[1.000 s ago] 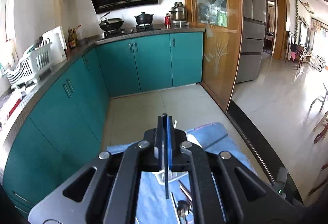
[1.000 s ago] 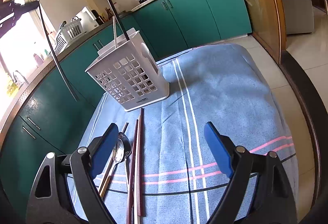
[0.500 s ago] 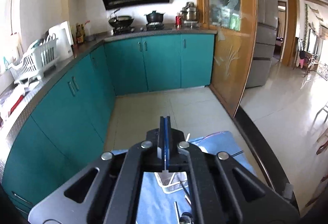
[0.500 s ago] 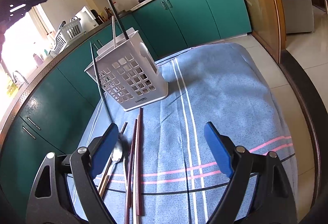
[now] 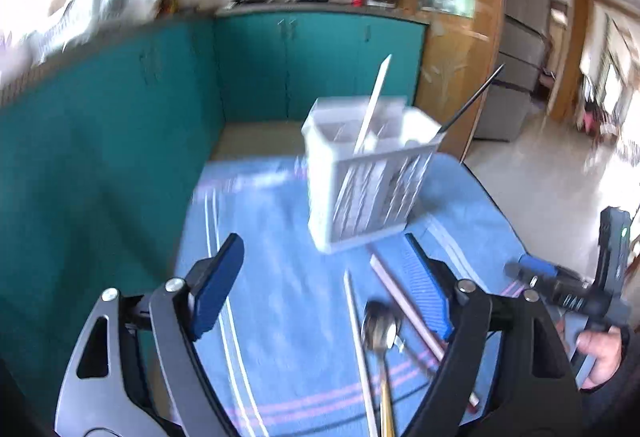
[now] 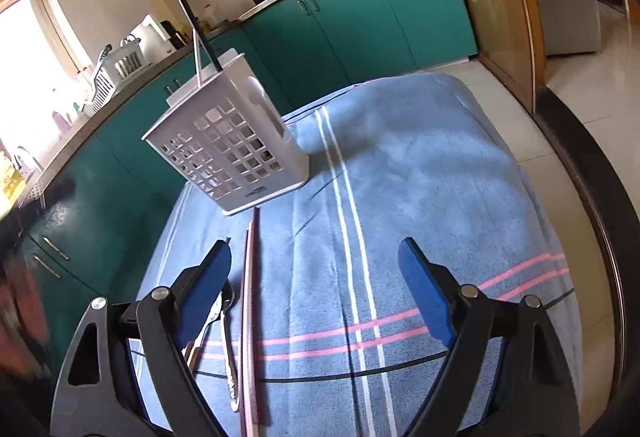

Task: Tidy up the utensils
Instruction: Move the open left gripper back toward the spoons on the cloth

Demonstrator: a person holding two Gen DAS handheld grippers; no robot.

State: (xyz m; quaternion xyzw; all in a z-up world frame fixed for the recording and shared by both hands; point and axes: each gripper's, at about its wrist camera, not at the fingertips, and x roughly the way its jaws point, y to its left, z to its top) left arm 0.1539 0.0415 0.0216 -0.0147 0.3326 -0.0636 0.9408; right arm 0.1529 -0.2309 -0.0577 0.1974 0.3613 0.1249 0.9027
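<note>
Holding both grippers, left (image 5: 320, 289) and right (image 6: 316, 289), spread wide and empty, you hover above the spoon (image 5: 380, 325) and chopsticks (image 6: 251, 301) lying loose on the near towel (image 6: 420, 177); farther off, the caddy (image 6: 228, 153) already holds two sticks, seemingly dropped in upright.

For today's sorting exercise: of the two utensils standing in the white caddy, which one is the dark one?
The dark chopstick, leaning out of the white caddy and reaching highest; the other standing piece, a pale stick, is shorter and whitish.
</note>
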